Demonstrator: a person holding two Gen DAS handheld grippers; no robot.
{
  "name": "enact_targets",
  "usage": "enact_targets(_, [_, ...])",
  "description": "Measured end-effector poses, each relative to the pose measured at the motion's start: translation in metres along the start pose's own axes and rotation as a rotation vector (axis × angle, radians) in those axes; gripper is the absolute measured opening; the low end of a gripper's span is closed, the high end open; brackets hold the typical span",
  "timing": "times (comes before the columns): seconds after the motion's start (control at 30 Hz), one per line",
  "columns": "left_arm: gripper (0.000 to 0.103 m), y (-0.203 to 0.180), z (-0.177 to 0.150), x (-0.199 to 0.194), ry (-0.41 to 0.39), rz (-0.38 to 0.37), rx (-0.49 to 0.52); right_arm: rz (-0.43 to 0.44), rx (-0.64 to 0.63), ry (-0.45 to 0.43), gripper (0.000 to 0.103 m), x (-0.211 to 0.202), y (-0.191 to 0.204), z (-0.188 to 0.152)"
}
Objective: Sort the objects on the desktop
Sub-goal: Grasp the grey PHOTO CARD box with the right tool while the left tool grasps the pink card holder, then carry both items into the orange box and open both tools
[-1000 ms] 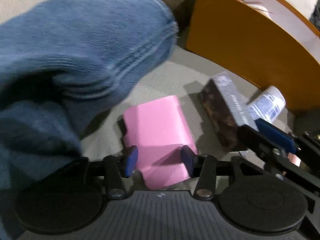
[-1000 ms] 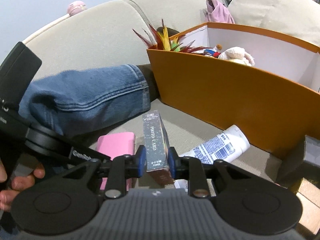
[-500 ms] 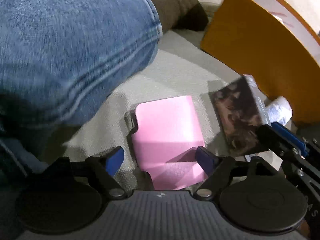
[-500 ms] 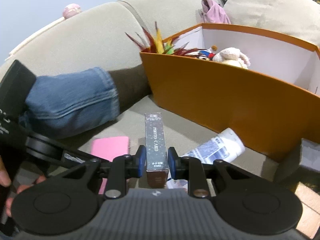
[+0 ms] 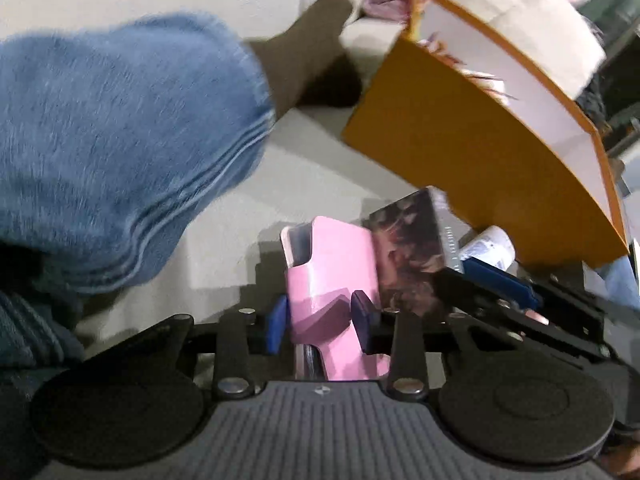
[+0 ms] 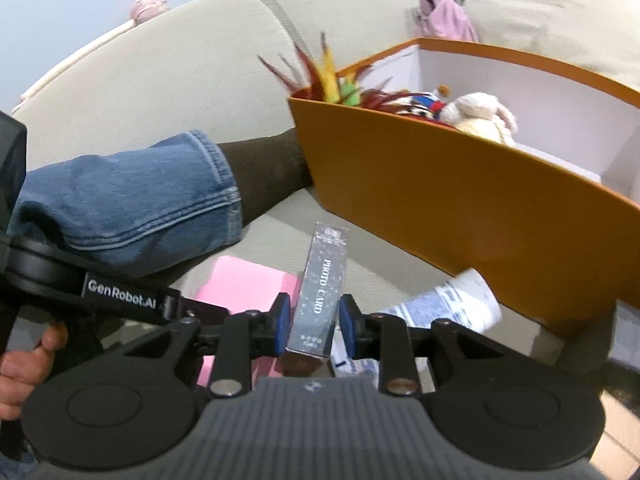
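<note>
A pink phone case (image 5: 328, 264) sits tilted up between the blue pads of my left gripper (image 5: 319, 316), whose jaws are closing and press on its sides. Right beside it stands a dark photo card box (image 5: 404, 248) on the beige sofa seat. In the right wrist view that box (image 6: 322, 292) stands upright between the pads of my right gripper (image 6: 314, 320). Those jaws are opening, and a thin gap shows on each side of the box. The pink case (image 6: 244, 284) lies to the left of it.
An orange box (image 6: 440, 200) with white inner walls stands behind, holding a plush toy (image 6: 476, 114) and coloured feathers (image 6: 328, 76). A white tube (image 6: 444, 304) lies at its foot. A person's leg in jeans (image 5: 120, 140) fills the left. A hand (image 6: 28, 360) holds the left gripper.
The left jaws spread wide, then came together on the pink case, which has tipped up off the seat. The right pads have eased away from the photo card box.
</note>
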State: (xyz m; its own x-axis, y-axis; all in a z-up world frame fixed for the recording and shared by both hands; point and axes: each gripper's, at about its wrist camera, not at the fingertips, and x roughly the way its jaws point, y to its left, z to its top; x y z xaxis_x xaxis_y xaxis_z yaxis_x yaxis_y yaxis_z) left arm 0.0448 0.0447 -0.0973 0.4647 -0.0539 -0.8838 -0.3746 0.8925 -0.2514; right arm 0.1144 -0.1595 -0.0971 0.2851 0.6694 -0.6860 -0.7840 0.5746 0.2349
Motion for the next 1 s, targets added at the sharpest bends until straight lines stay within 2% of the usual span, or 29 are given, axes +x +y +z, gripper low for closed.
enact_targets(0.13, [0.035,-0.01,-0.002,-0.011,-0.055,-0.043,0.057,-0.004,-0.034,0.03,0.03,0.005,0.002,0.008])
enact_targets(0.2, [0.026,-0.015,-0.003,-0.013,-0.072,-0.064,0.094,0.012,-0.023,0.05,0.03,0.008,0.001,0.013])
enact_targets(0.27, [0.026,-0.018,0.001,-0.007,-0.075,-0.081,0.107,0.003,-0.01,0.065,0.03,0.011,-0.001,0.016])
enact_targets(0.43, [0.026,-0.017,-0.005,-0.007,-0.089,-0.065,0.127,-0.03,0.018,0.096,0.029,0.02,-0.007,0.02])
enact_targets(0.63, [0.027,-0.01,-0.012,0.006,-0.086,-0.086,0.114,0.013,0.11,0.142,0.027,0.027,-0.015,0.016])
enact_targets(0.8, [0.024,-0.008,-0.016,-0.007,-0.109,-0.109,0.12,0.016,0.161,0.116,0.025,0.016,-0.014,0.013])
enact_targets(1.0, [0.024,-0.012,-0.014,-0.034,-0.167,-0.13,0.152,0.02,0.19,0.047,0.024,-0.017,-0.011,0.016])
